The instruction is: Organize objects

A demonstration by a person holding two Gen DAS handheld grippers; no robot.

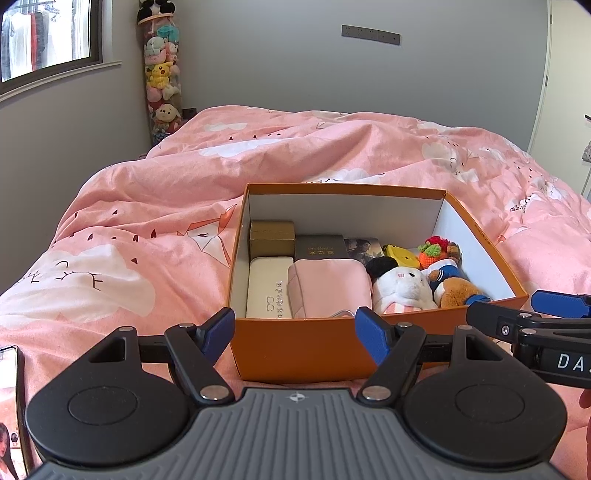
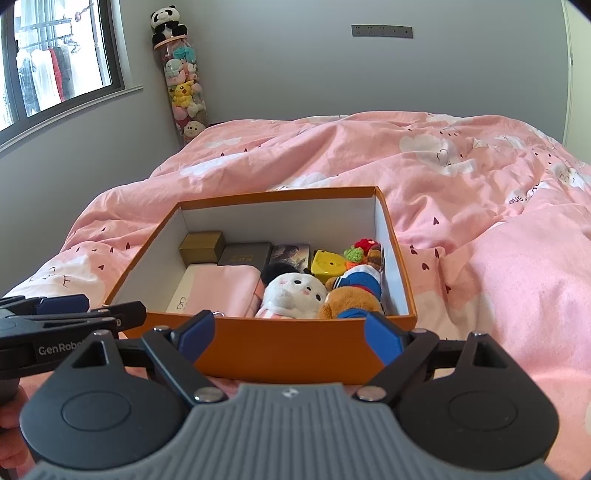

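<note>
**Both claws wide and empty at the near wall of the filled box**

The orange box point(image 1: 306, 347) sits on the pink duvet point(image 1: 140, 206), lid off, with its near wall facing both cameras. The left claw point(image 1: 295, 334) hangs just in front of that wall with its blue fingers spread wide and nothing between them. The right claw point(image 2: 290, 338) is likewise spread wide and empty, just short of the same wall and to the right of the left one; each claw shows at the edge of the other's view.

Inside the box, along the far wall, stand a gold case point(image 1: 272, 239), a dark box point(image 1: 320, 248) and a picture card point(image 1: 364, 249). In front of them lie a white glasses case point(image 1: 266, 286) on the left and a pink pouch point(image 1: 328, 288) beside it. The right half holds soft toys: a white plush point(image 2: 295, 295), a brown bear in blue point(image 2: 356, 293), a yellow toy point(image 2: 328, 263) and a knitted red and green piece point(image 2: 360, 251) at the back.

A phone point(image 1: 9, 410) lies on the duvet at the left edge. In the room's corner stands a clear tube of plush toys point(image 2: 184, 99) with a panda point(image 2: 166, 24) on top
</note>
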